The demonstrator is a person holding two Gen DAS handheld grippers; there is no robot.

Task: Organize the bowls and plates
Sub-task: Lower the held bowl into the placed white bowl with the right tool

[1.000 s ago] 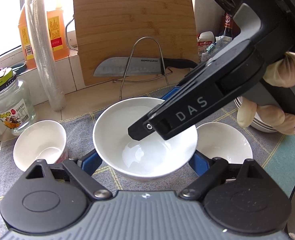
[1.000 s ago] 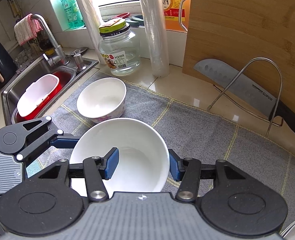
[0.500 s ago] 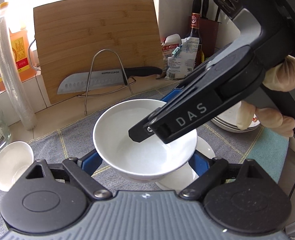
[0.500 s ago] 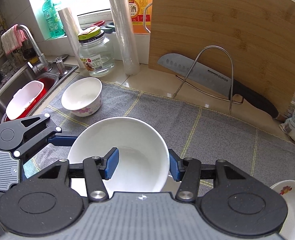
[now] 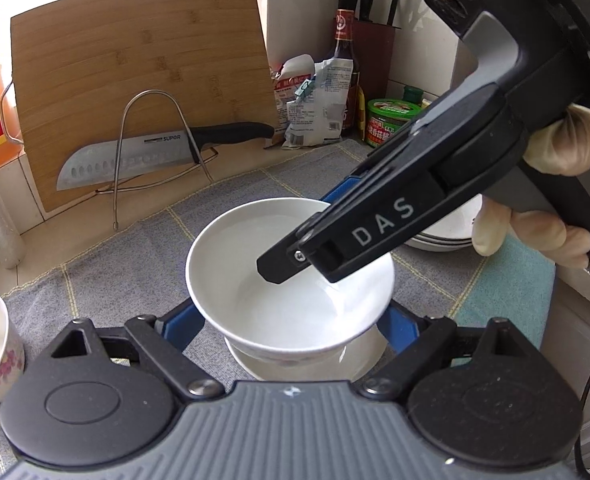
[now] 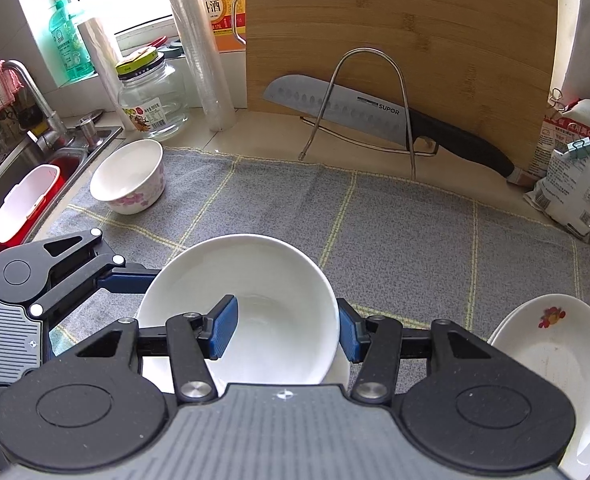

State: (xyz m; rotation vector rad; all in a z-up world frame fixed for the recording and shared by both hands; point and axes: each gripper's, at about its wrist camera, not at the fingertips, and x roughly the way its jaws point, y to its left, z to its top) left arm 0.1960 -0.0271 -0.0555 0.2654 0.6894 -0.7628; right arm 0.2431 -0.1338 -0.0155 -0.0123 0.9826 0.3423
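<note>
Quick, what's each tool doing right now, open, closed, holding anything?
Left tool: closed across the white bowl, one pad outside each flank.
Right tool: closed on the same bowl's rim, one pad inside, one outside.

Glossy white bowl, probably ceramic; matt woven cloth; bamboo-look cutting board; shiny steel knife.

Both tools carried the white bowl rightward — now above another bowl.
</note>
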